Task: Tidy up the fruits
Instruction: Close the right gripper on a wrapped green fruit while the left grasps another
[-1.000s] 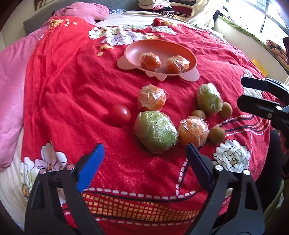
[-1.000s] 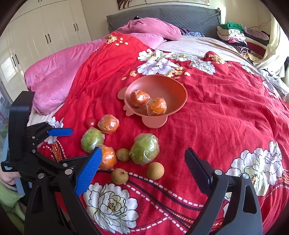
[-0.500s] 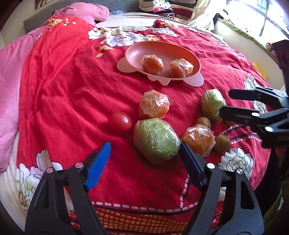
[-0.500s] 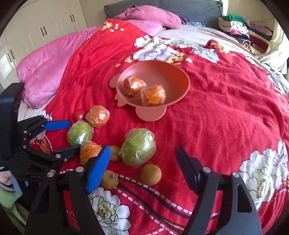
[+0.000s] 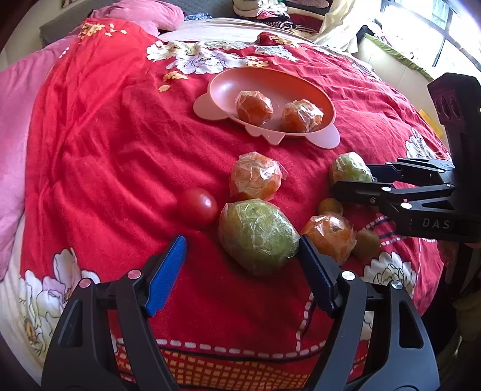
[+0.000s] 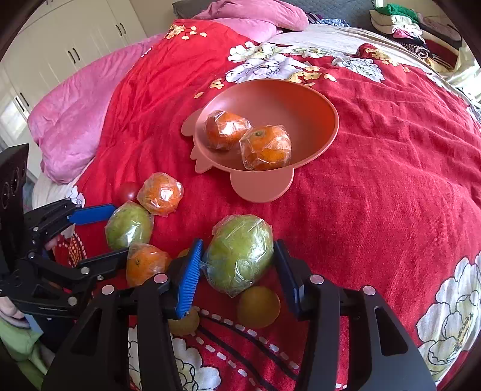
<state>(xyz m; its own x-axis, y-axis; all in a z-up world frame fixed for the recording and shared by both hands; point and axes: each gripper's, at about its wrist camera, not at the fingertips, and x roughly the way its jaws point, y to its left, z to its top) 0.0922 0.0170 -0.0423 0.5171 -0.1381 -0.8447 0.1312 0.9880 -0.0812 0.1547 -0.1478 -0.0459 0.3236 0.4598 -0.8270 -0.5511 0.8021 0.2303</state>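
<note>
A pink bowl (image 5: pixel 222 87) on the red bedspread holds two wrapped oranges (image 5: pixel 254 107). My left gripper (image 5: pixel 242 258) is open just short of a wrapped green mango (image 5: pixel 257 236); its right pad touches the mango's side. Beside it lie a tomato (image 5: pixel 198 207), a wrapped orange (image 5: pixel 255 177) and another wrapped orange (image 5: pixel 330 234). My right gripper (image 6: pixel 239 266) is open around a second wrapped green mango (image 6: pixel 240 254), its pads close to both sides. The bowl (image 6: pixel 300 99) also shows in the right wrist view.
Small brown round fruits (image 6: pixel 258 306) lie under and beside my right gripper. A kiwi-like fruit (image 5: pixel 366 248) sits near the bed's edge. Pink pillows (image 6: pixel 78 120) lie at the left. Clothes are piled (image 6: pixel 405 27) at the bed's far side.
Both grippers have moved forward and down. The right gripper now straddles its mango; the left has come up to the other mango.
</note>
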